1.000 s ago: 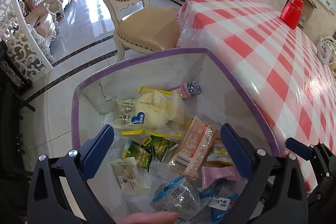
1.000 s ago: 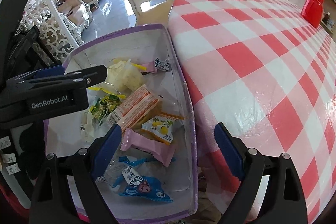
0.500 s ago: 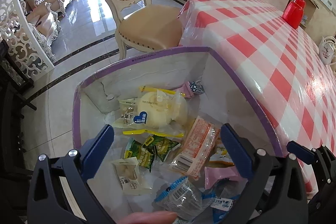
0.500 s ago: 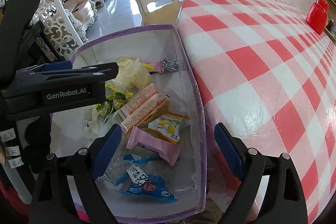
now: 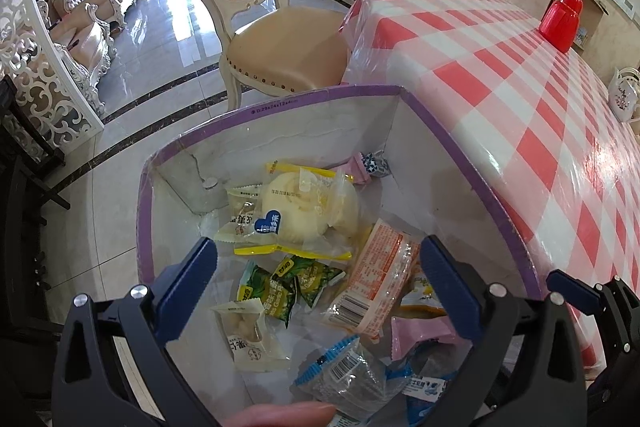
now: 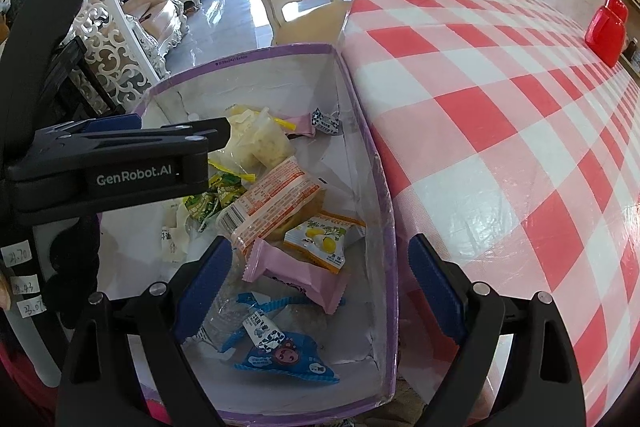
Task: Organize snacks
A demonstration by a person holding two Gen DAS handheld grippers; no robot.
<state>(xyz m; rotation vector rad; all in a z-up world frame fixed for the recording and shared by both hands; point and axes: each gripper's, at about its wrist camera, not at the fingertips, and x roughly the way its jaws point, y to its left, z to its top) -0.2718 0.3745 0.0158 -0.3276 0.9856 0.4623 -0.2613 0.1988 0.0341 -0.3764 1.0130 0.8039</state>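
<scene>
Both sets of jaws are spread wide, empty; the crinkly, light snack packets [image 5: 312, 279] in the box [image 5: 280, 99] are probably best pinched by a sealed edge.

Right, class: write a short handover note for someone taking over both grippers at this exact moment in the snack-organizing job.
Left gripper: open, empty, hovering over the box.
Right gripper: open, empty, above the box's near end beside the table.
Snacks: all lie loose in the purple-rimmed box, which stands against the checked table. Among them are the bun packet, green sachets, orange-and-white packet, pink packet and blue packet.
Done: nothing visibly sorted; no snack is on the table.
Left: pick the snacks out and arrange them, likely starting with the top ones.
</scene>
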